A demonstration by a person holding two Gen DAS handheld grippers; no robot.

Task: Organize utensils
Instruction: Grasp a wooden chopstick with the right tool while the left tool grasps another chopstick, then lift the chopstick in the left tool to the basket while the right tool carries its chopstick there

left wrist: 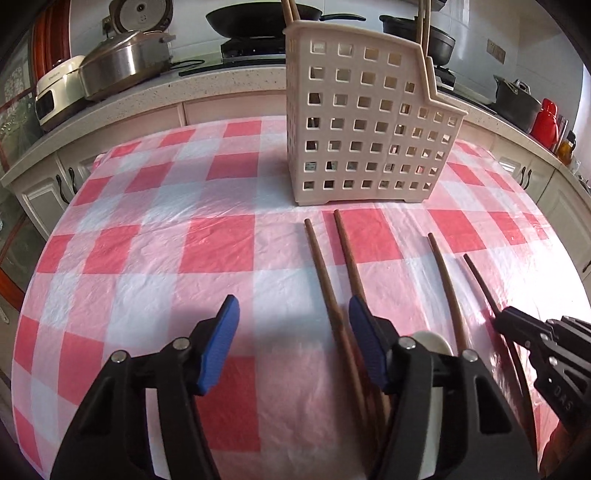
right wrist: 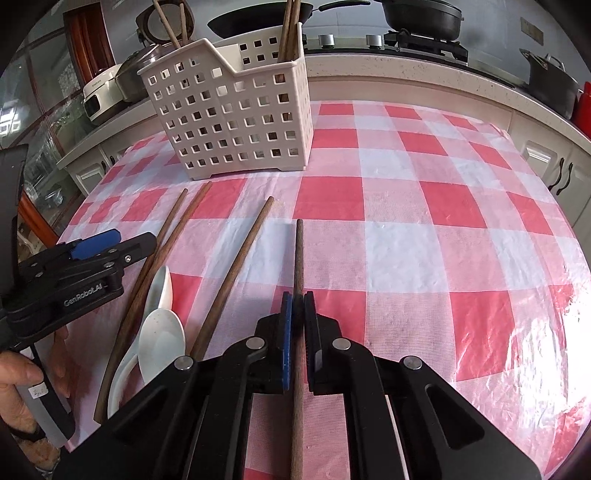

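Note:
A beige perforated utensil holder (left wrist: pixel 369 122) (right wrist: pixel 232 110) stands on the checked tablecloth with chopsticks upright in it. Several brown chopsticks lie in front of it. My right gripper (right wrist: pixel 297 301) is shut on one dark chopstick (right wrist: pixel 298 254), which points toward the holder; it also shows at the right of the left wrist view (left wrist: pixel 496 319). My left gripper (left wrist: pixel 291 306) is open and empty, just above the cloth, with one chopstick (left wrist: pixel 325 277) between its fingers and another (left wrist: pixel 347 251) by its right finger. Two white spoons (right wrist: pixel 159 332) lie beside the chopsticks.
The table (right wrist: pixel 424 229) has a pink and white plastic cloth. Behind it runs a kitchen counter (left wrist: pixel 147 96) with rice cookers, a stove with pans (left wrist: pixel 258 18) and a black pot (right wrist: pixel 550 85). The left gripper shows at the left of the right wrist view (right wrist: pixel 96 249).

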